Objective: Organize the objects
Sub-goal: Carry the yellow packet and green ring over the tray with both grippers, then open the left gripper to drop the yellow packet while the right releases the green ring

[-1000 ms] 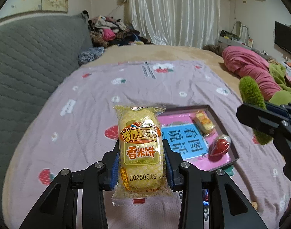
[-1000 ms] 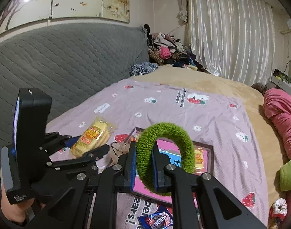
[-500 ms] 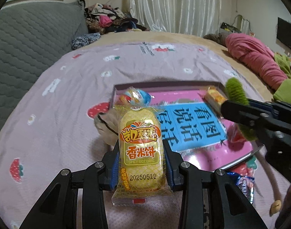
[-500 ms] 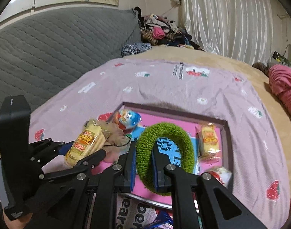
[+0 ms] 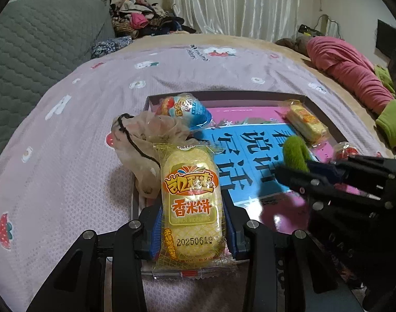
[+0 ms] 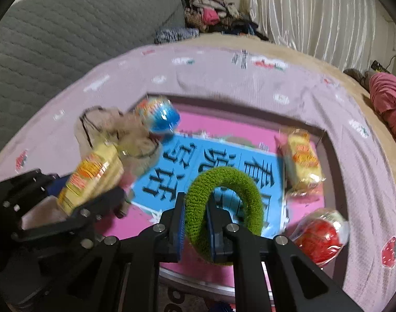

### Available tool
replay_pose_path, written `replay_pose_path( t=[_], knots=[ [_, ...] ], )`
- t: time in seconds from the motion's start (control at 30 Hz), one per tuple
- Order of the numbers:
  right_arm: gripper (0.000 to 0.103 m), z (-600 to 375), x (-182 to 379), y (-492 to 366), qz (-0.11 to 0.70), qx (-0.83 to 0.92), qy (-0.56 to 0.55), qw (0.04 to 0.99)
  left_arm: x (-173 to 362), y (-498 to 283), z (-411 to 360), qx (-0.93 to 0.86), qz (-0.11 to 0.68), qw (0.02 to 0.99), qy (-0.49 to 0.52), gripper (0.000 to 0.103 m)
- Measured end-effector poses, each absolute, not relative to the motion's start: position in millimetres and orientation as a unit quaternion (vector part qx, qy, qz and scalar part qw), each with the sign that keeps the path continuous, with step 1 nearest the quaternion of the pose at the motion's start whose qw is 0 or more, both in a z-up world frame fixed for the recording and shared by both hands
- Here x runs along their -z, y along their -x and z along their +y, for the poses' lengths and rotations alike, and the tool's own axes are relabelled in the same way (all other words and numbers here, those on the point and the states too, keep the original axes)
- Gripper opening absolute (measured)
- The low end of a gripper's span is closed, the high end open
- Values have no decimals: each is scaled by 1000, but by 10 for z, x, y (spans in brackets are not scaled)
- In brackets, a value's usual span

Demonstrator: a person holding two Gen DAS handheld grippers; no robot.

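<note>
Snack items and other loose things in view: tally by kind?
Rice cracker packs: 2
Blue wrapped candy: 1
Red wrapped candy: 1
Green hair tie: 1
Mesh pouch: 1
Total: 6

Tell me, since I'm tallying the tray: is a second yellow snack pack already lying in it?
Yes, a yellow snack pack lies in the tray near its right wall.

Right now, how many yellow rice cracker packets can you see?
2. One rice cracker packet is clamped in the left hand-held gripper at the tray's near left edge; the second packet lies inside the tray at its far right. More may be hidden beneath the grippers.
</note>
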State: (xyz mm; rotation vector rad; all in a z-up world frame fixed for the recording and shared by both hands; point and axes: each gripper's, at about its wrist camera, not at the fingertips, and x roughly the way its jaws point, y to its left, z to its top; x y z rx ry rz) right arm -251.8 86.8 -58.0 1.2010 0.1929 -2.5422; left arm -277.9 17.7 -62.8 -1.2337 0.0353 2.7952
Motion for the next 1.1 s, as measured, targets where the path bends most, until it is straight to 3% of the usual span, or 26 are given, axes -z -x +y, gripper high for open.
replay_pose_path(
  t=[0.2, 0.4, 0.67, 0.83, 0.9, 1.1],
  knots=[
    [15, 907, 666, 2544, 59, 884, -433, 164, 666, 2797, 162, -911, 5, 45, 410, 43],
    [35, 973, 633, 2569, 38, 887, -429, 164, 702, 2812, 153, -907, 10, 38, 418, 47],
    [41, 998, 542, 2519, 32, 894, -417, 162, 659, 2782, 151, -908, 22, 28, 417, 66],
    [43, 1002, 454, 2470, 34, 900, -403, 162, 584, 2737, 139, -909, 19, 32, 415, 69],
    [43, 1004, 424, 2454, 33, 902, -399, 161, 537, 2707, 140, -912, 19, 32, 409, 75],
    [50, 1052, 282, 2400, 24, 913, -379, 150, 422, 2629, 145, -917, 23, 28, 398, 76]
  ],
)
